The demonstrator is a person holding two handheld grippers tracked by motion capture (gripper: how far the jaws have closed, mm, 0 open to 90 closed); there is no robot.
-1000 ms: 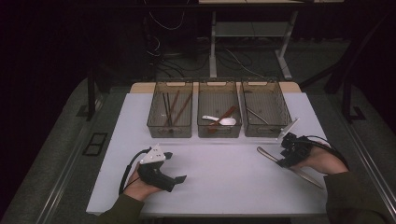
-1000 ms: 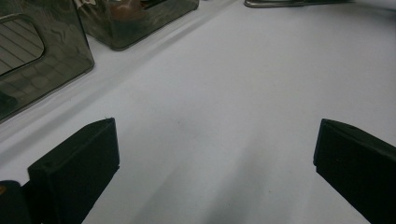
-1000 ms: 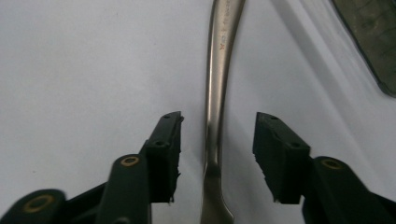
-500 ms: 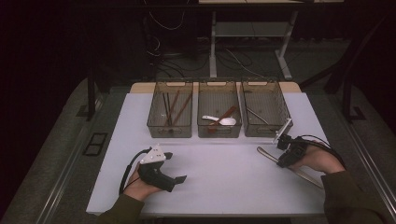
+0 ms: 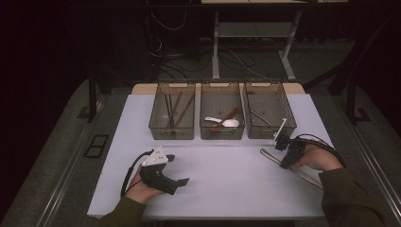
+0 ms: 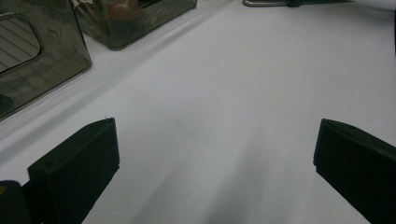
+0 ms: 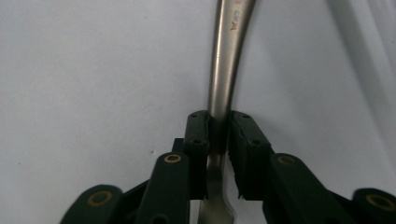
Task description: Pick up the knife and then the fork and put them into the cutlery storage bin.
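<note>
Between right gripper point(image 7: 218, 140) pads: utensil handle point(image 7: 223, 79) (stamped).

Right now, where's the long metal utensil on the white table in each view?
High view: the long metal utensil lies at right, in the right gripper, whose jaws have just been closing on it.
Left gripper view: top edge, right of centre.
Right gripper view: centre, running up from between the jaws.
Shared landmark: the white table.

Olive sleeves point(image 5: 350, 198) – black grippers w/ brass rivets point(image 7: 173, 158), cables.
</note>
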